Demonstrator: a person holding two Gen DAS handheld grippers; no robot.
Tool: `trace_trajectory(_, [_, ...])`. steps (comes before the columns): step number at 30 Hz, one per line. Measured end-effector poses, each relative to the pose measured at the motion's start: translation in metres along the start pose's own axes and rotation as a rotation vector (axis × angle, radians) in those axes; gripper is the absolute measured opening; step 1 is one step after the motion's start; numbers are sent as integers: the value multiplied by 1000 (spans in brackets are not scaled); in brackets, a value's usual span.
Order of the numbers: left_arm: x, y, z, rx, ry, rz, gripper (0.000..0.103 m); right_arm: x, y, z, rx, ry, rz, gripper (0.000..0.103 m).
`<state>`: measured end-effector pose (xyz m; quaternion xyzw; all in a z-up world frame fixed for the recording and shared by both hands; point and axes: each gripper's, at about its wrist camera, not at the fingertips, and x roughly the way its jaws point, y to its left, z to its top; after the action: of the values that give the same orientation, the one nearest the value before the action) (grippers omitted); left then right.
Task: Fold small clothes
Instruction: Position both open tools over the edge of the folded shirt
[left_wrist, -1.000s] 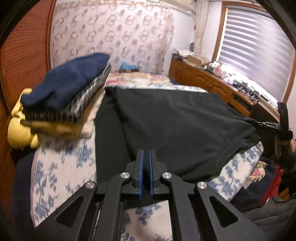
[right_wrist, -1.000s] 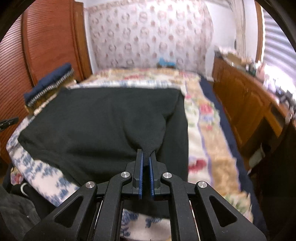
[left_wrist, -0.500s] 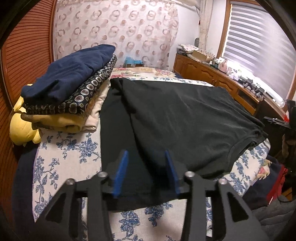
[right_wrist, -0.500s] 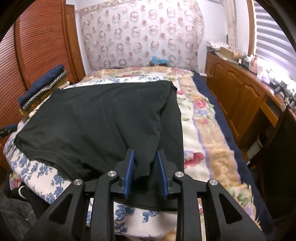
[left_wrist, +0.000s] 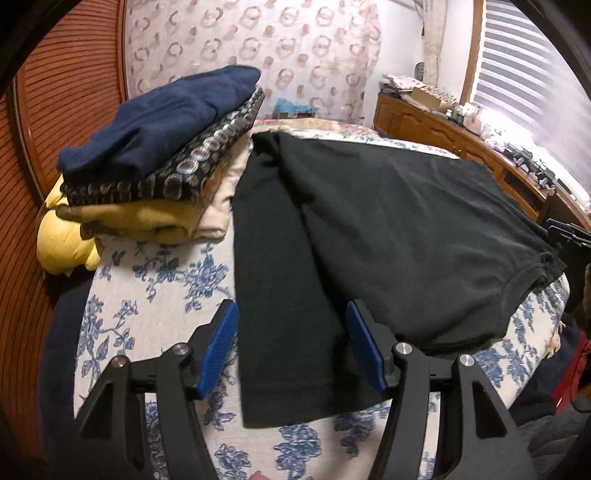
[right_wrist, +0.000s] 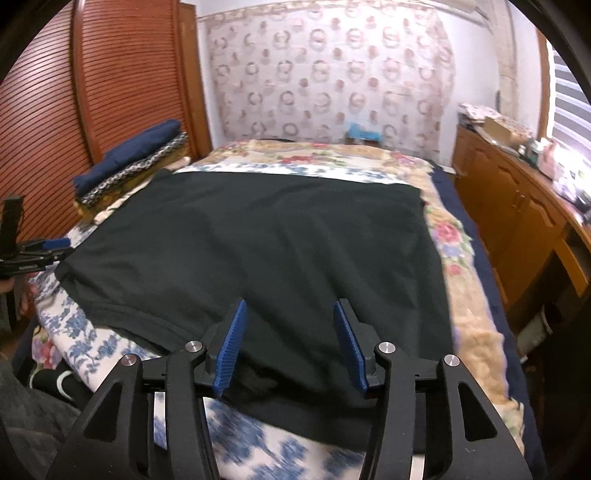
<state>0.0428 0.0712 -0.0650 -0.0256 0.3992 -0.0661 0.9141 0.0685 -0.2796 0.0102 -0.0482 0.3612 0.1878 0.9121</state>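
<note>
A black T-shirt (left_wrist: 388, 229) (right_wrist: 266, 236) lies spread flat on the floral bedspread, one side folded inward along its length. My left gripper (left_wrist: 291, 339) hovers over the near edge of that folded strip. Its jaws are opening and the blue pads (left_wrist: 221, 343) stand apart from the cloth. My right gripper (right_wrist: 288, 332) hovers over the shirt's near hem on the other side; its jaws are opening too, with nothing pressed between them. Each gripper shows at the edge of the other's view: the right gripper (left_wrist: 569, 236), the left gripper (right_wrist: 40, 251).
A stack of folded clothes (left_wrist: 159, 147) (right_wrist: 129, 166) with a navy piece on top sits at the bed's left side by the slatted wooden wardrobe (right_wrist: 92, 92). A wooden cabinet (right_wrist: 517, 206) with clutter runs along the right. A yellow pillow (left_wrist: 62, 240) lies under the stack.
Both grippers went from shut on the shirt's near edge to open, letting the cloth drop flat. The right gripper shifted sideways over the hem; the left one sank a little.
</note>
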Motion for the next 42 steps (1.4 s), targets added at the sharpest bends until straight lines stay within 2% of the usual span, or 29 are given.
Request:
trace_trajectory(4, [6, 5, -5, -12, 26, 19, 61, 19, 26, 5, -49, 22, 39, 50])
trace_trajectory(12, [6, 2, -9, 9, 8, 52, 61, 49, 73, 8, -122, 59, 107, 50])
trace_trajectory(20, [7, 4, -10, 7, -9, 49, 61, 69, 106, 5, -150, 88, 154, 51])
trace_trajectory(26, [5, 4, -11, 10, -19, 45, 61, 78, 115, -1, -165, 102, 139, 60])
trace_trajectory(28, [4, 5, -11, 3, -16, 38, 61, 76, 118, -4, -190, 93, 113, 62])
trace_trajectory(30, [2, 9, -10, -27, -11, 17, 61, 76, 118, -4, -186, 93, 90, 68])
trace_trajectory(33, [-2, 15, -8, -82, -8, -4, 61, 77, 114, -3, -170, 97, 97, 70])
trace_trajectory(37, [-8, 16, -5, -100, -24, -22, 61, 78, 114, -4, -173, 93, 91, 70])
trace_trajectory(42, [-6, 13, 0, -135, -19, -94, 61, 78, 115, -4, -171, 92, 93, 71])
